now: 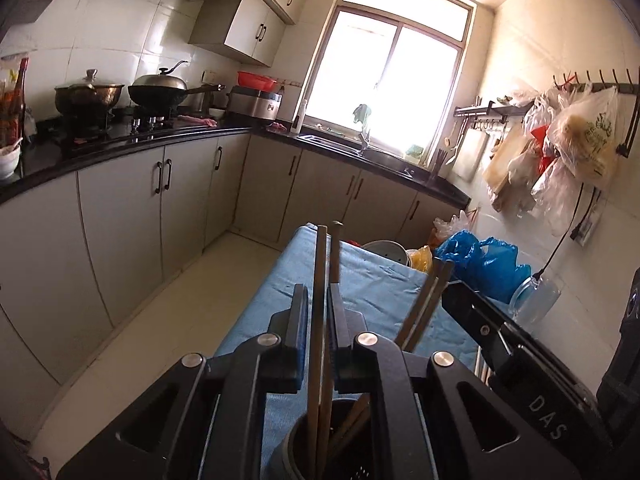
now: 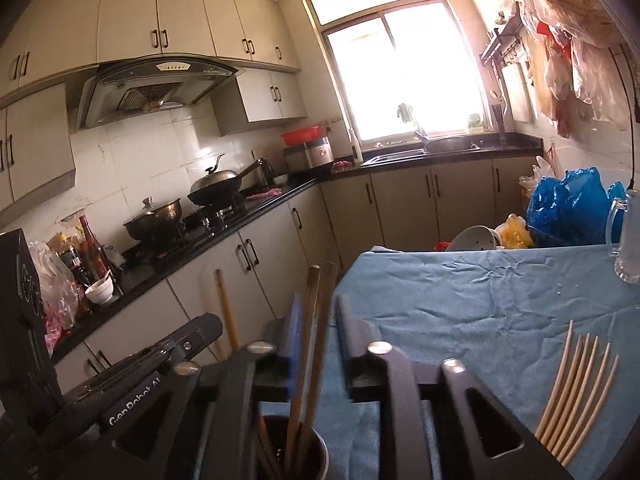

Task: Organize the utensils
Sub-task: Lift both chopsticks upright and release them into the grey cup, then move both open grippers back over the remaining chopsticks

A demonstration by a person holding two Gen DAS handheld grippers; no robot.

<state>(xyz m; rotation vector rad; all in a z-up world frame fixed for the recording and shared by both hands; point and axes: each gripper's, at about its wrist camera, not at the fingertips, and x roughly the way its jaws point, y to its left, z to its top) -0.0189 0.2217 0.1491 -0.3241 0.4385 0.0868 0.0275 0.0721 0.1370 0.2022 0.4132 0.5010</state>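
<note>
Dark holder cup sits lowest in both views on blue-clothed counter, brown chopsticks standing in it. Pale chopsticks lie loose on cloth to the right, glass mug & blue bag farther back. Left claw narrow, sticks in the gap, contact unclear. Right claw wider, pads off its sticks. Both tilt slightly down over cup

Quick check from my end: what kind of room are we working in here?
A home kitchen, by the look of it: a wok on a gas stove, a range hood above, and a sink under the window.
</note>
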